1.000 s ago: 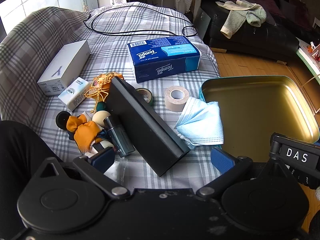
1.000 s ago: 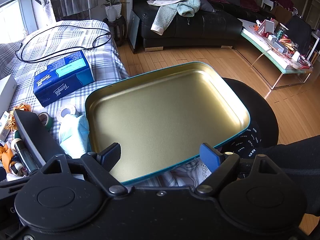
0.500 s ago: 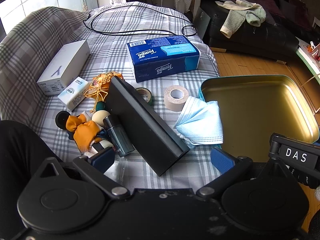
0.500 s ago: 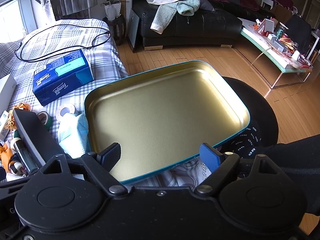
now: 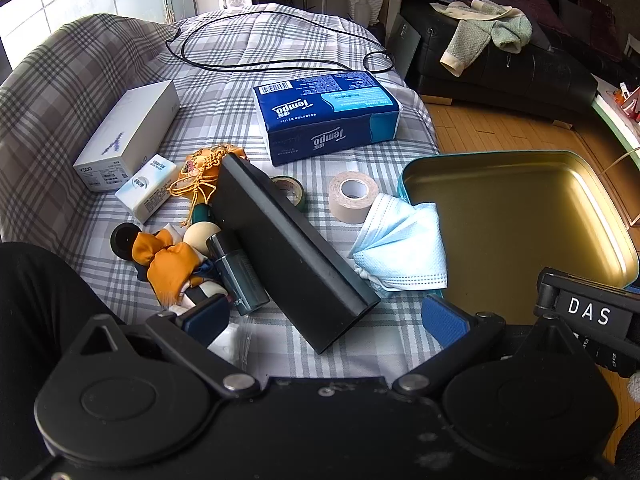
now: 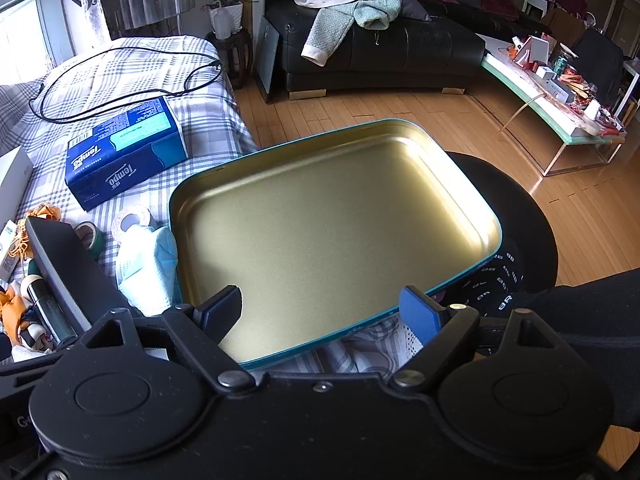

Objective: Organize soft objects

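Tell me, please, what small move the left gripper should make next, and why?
Probably ease the left gripper forward to the face mask. Both grippers are open and empty, the tin holds nothing, and the mask, a soft thing, lies against the tin's rim.

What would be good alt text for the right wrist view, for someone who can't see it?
An open right gripper hovers over an empty gold tin with a teal rim, holding nothing. Left of the tin on a plaid cloth lie a blue face mask, tape rolls, a black box and a Tempo tissue pack.
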Motion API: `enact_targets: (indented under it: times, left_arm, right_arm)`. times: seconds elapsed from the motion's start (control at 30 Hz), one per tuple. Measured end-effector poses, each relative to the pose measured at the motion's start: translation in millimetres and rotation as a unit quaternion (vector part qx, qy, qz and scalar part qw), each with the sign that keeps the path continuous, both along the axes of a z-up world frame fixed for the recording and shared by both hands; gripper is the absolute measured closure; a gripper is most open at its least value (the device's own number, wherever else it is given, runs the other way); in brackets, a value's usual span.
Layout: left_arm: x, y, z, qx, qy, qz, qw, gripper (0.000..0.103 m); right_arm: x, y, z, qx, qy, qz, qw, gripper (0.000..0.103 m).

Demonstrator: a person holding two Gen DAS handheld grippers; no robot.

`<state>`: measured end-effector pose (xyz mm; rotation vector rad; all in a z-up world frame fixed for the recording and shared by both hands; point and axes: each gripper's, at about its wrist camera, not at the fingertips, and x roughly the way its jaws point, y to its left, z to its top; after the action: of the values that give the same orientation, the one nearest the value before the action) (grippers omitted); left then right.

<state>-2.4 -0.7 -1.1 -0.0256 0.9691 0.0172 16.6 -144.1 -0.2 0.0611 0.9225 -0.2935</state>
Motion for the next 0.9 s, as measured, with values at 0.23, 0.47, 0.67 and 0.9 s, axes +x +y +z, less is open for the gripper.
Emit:
enact_targets:
  times: [0.23,0.47,0.67,0.9]
  left_arm:
    - [1.8,3.2,1.9,-0.005,-0.004,-0.001,1.0,0.0]
    - [9.5,20.7,5.6,-0.006,-0.013,0.012,0.9998,0.0]
    - [36.6,64.1,19.3,0.006,-0.03,0.044,0.9986,0.0]
    - [78.9,131.2,41.1,0.017,-0.045,0.092,0.9946,0.0]
  right_arm:
    - [1.5,1.6,-1.8,0.001,0.002,0.002,1.0,0.021]
    - [1.6,1.8,-1.5,0.004,0.003,-0.001,1.0,0.022]
    - [3.5,-0.4,-2.6,-0.005,0.011,-0.02,1.0,0.025]
    - [10.3,5.3,-5.5,0.037,0.041,-0.003,0.998,0.036]
